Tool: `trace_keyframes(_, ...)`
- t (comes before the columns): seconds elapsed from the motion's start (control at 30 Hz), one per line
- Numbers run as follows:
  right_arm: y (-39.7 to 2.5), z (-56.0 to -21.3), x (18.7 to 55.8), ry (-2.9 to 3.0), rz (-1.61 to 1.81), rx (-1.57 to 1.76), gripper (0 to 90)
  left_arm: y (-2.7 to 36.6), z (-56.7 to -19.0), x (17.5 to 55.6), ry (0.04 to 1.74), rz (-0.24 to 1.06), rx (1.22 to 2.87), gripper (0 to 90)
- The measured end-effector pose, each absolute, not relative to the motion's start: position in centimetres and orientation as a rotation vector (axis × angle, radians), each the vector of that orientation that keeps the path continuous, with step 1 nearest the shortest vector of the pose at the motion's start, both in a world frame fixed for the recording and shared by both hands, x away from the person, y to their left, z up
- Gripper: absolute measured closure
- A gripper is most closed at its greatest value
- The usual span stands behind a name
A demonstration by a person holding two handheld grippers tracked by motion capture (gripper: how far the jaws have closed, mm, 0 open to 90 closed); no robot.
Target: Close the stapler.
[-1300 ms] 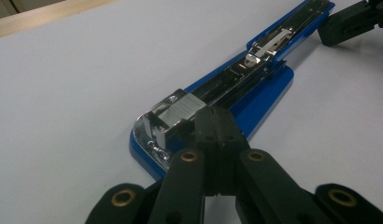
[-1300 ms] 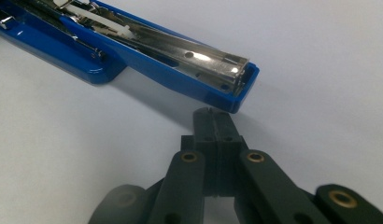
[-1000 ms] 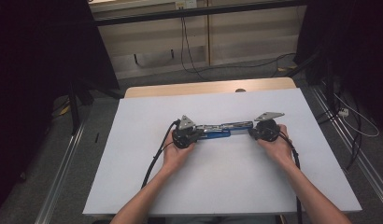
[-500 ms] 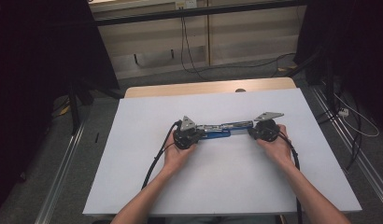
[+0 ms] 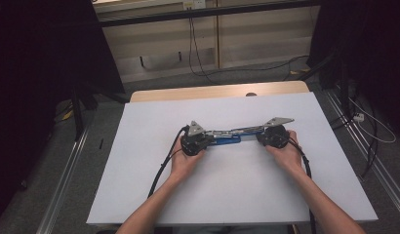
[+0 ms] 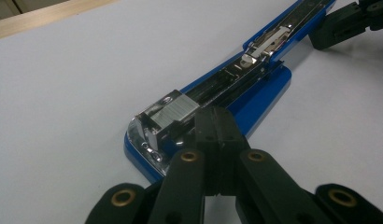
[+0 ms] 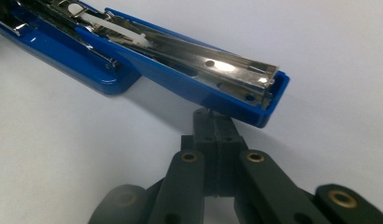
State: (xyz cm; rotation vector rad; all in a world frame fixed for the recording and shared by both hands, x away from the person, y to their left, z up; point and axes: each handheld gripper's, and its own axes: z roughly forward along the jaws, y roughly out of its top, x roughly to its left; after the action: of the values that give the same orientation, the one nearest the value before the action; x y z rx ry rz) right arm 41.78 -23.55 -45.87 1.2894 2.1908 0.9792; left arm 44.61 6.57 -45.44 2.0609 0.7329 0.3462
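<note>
Handling note: blue stapler [image 5: 226, 137] lay swung open flat mid-bench, rigid metal and plastic, light, glossy so slippery, hinge floppy. Left gripper [image 6: 216, 125] was pressed shut against its base end; right gripper [image 7: 216, 127] shut at the lid tip. Grab the ends. White bench [image 5: 237, 195] bare, nothing obstructing.

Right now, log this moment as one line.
stapler opened flat on table | left tool shut at base | right tool shut at lid end

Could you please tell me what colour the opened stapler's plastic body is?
Glossy blue, around a silver metal staple channel; the opened stapler shows best in the right gripper view.
</note>
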Motion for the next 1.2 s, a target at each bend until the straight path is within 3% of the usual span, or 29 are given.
trace_keyframes(1.2,-23.44,-44.92,41.46,2.087,1.122,1.260,90.0,6.74,-45.43,44.86,0.752,0.322,2.052,90.0)
